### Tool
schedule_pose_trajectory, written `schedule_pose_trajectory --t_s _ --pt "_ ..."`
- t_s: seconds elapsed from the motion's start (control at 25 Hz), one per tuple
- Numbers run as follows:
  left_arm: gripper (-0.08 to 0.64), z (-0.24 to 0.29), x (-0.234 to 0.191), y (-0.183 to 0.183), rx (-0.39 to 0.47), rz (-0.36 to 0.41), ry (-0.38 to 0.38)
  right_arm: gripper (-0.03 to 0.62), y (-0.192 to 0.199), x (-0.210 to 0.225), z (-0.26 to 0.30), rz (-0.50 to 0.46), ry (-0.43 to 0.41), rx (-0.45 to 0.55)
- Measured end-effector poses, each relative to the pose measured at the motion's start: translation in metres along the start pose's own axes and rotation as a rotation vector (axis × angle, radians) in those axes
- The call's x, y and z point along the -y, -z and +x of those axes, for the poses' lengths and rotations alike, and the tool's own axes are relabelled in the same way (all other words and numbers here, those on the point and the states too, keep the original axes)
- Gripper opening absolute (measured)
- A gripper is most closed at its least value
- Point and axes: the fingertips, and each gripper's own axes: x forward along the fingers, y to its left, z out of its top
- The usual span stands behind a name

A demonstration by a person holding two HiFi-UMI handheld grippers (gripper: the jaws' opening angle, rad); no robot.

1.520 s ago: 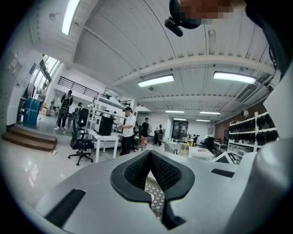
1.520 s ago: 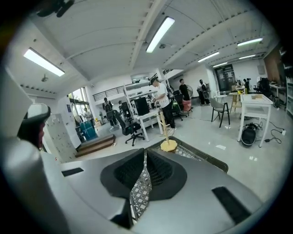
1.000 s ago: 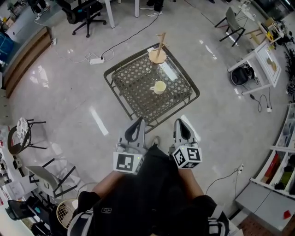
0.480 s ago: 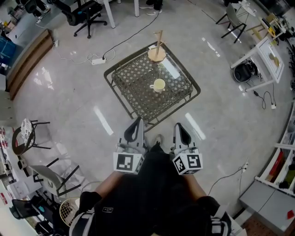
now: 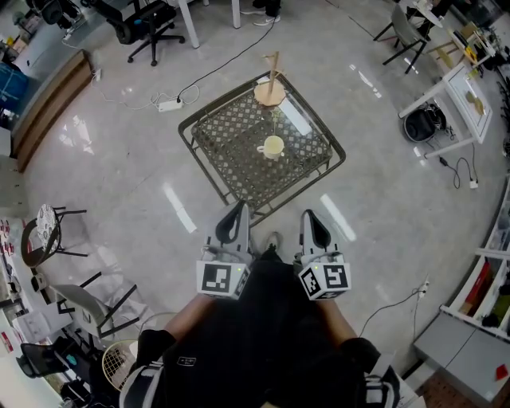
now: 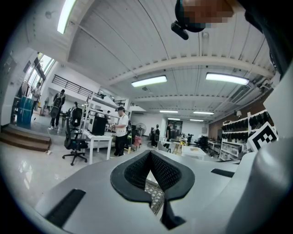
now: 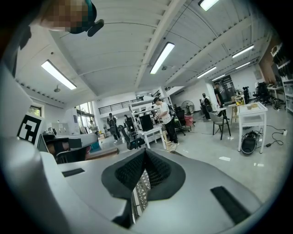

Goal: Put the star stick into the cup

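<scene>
I hold both tongs low and close to my body, side by side, pointing toward the square metal-lattice worktop point(image 5: 231, 155) with its clear glass top, which stands ahead of me on the glossy grey floor point(image 5: 382, 199). Both are well apart from it.

My left tongs point(image 5: 237, 213) are pressed together at the tips, with nothing between them. In the left gripper view the dark ribbed pads point(image 6: 167, 171) meet at the front, and the narrow slit below them shows only a bit of the lattice. My right tongs point(image 5: 311, 217) are pressed together in the same way and carry nothing. The right gripper view shows its pads point(image 7: 155, 171) meeting at the tip, again with only lattice behind the slit.

The thin wooden star stick point(image 5: 273, 73) stands upright in a round, flat wooden base point(image 5: 269, 95) at the far corner of the worktop. Its top is too small to make out. The pale yellow cup point(image 5: 272, 146) sits upright near the middle of the worktop, apart from the base and nearer to me, with its handle toward my left.

Beyond the worktop to the left, a white power strip point(image 5: 168, 105) lies on the floor, and a black office chair point(image 5: 147, 24) stands farther off.
</scene>
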Motion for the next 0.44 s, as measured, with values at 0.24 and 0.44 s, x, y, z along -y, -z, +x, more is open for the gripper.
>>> schedule_pose_trajectory --t_s 0.24,0.44 --pt "0.015 0.0025 0.0032 0.0016 0.003 -0.011 0.004 0.011 0.0026 0.0032 -0.0001 0.001 0.005 -0.005" --pt "0.015 0.0032 0.001 0.0101 -0.029 0.053 0.026 0.011 0.0003 0.0048 0.0022 0.005 0.01 -0.001"
